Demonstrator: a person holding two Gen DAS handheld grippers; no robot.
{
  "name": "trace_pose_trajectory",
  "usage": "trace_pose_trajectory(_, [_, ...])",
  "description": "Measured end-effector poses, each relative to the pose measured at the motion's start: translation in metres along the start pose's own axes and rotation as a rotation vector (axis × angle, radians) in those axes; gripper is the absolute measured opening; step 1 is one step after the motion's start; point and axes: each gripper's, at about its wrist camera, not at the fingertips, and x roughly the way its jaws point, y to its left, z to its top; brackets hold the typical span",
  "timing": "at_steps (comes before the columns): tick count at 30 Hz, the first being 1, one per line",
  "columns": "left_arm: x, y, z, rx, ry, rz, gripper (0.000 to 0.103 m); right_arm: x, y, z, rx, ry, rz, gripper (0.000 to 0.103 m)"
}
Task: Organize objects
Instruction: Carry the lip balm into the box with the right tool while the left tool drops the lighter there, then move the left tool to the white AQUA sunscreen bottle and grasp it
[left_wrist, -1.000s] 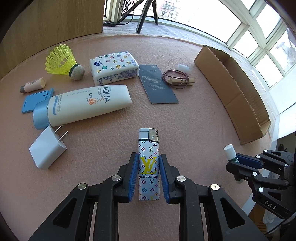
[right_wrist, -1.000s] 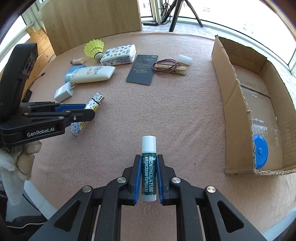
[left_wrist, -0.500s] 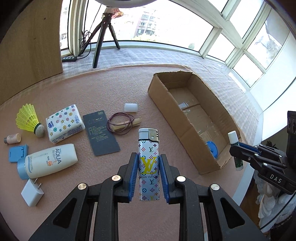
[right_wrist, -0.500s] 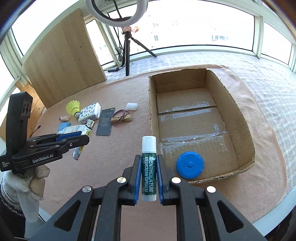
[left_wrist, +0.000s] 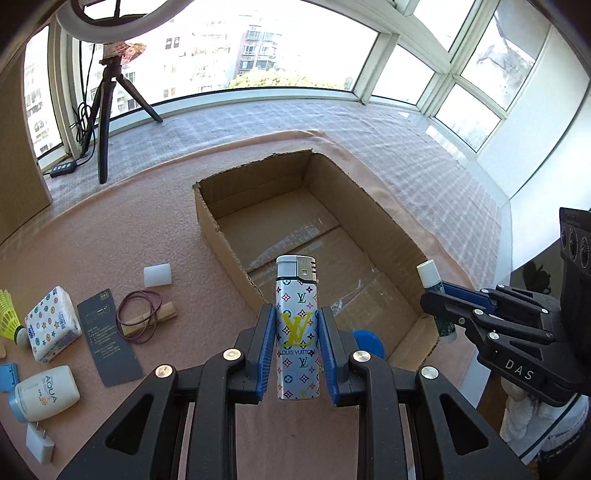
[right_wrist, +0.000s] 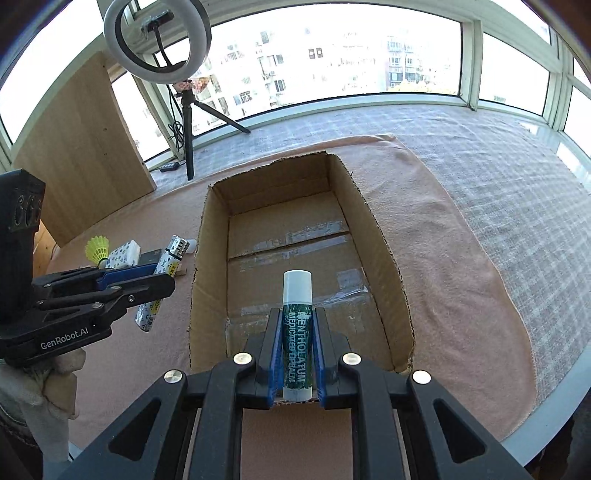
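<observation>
My left gripper (left_wrist: 296, 310) is shut on a silver patterned lighter (left_wrist: 297, 332), held upright in the air over the near left wall of an open cardboard box (left_wrist: 218, 221). My right gripper (right_wrist: 297, 312) is shut on a green lip balm stick (right_wrist: 297, 332) with a white cap, above the near end of the same box (right_wrist: 207, 258). A blue disc (left_wrist: 367, 341) lies in the box's near corner, hidden in the right wrist view. Each view shows the other gripper: the right gripper (left_wrist: 443, 295) with the balm (left_wrist: 430, 275), the left gripper (right_wrist: 147, 277) with the lighter (right_wrist: 166, 269).
Left of the box on the pink cloth lie a white cap (left_wrist: 157, 275), rubber bands on a clothespin (left_wrist: 144, 317), a dark card (left_wrist: 109, 336), a tissue pack (left_wrist: 51, 325), a sunscreen tube (left_wrist: 44, 393), a charger (left_wrist: 38, 446) and a shuttlecock (left_wrist: 9, 317). A ring-light tripod (right_wrist: 188, 122) stands behind.
Both grippers have risen and swung right, from over the loose items to over the box's near end. The lighter and the lip balm stay gripped.
</observation>
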Motion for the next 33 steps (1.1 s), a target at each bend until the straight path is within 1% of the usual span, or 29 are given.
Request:
trace_pose_trajectory(7, [0.019, -0.015, 0.007, 0.023, 0.015, 0.009, 0.025, 0.007, -0.014, 0.002, 0.012, 0.013, -0.005, 0.014])
trace_pose_trajectory(13, [0.023, -0.016, 0.007, 0.023, 0.021, 0.012, 0.025, 0.011, -0.020, 0.002, 0.015, 0.023, -0.006, 0.014])
trace_pose_trajectory(15, [0.022, -0.016, 0.007, 0.016, 0.020, 0.000, 0.025, 0.012, -0.020, 0.002, 0.013, 0.027, 0.001, 0.014])
trace_pose_trajectory(16, [0.020, -0.015, 0.007, 0.009, 0.016, -0.002, 0.028, 0.013, -0.020, 0.002, 0.013, 0.031, 0.011, 0.015])
trace_pose_trajectory(17, [0.017, -0.015, 0.007, 0.004, 0.010, -0.002, 0.035, 0.013, -0.019, 0.002, 0.012, 0.033, 0.017, 0.024])
trace_pose_trajectory(18, [0.014, -0.014, 0.007, 0.001, -0.001, -0.001, 0.036, 0.013, -0.018, 0.002, 0.009, 0.035, 0.012, 0.031])
trace_pose_trajectory(19, [0.011, -0.013, 0.007, -0.002, -0.011, 0.003, 0.037, 0.012, -0.017, 0.001, 0.007, 0.025, 0.003, 0.041])
trace_pose_trajectory(20, [0.008, -0.011, 0.007, -0.006, -0.017, 0.008, 0.037, 0.009, -0.016, 0.001, 0.004, 0.008, -0.005, 0.043])
trace_pose_trajectory(23, [-0.002, -0.002, 0.005, -0.023, -0.031, 0.028, 0.037, 0.006, -0.014, 0.001, 0.005, 0.001, 0.004, 0.043])
trace_pose_trajectory(27, [-0.018, 0.020, -0.002, -0.053, -0.044, 0.064, 0.037, 0.004, -0.009, -0.001, 0.007, 0.005, 0.027, 0.043])
trace_pose_trajectory(30, [-0.029, 0.045, -0.010, -0.093, -0.046, 0.097, 0.037, 0.002, -0.002, -0.003, 0.004, 0.008, 0.049, 0.044])
trace_pose_trajectory(33, [-0.040, 0.079, -0.020, -0.152, -0.042, 0.139, 0.037, -0.001, 0.007, -0.005, 0.005, 0.009, 0.069, 0.044])
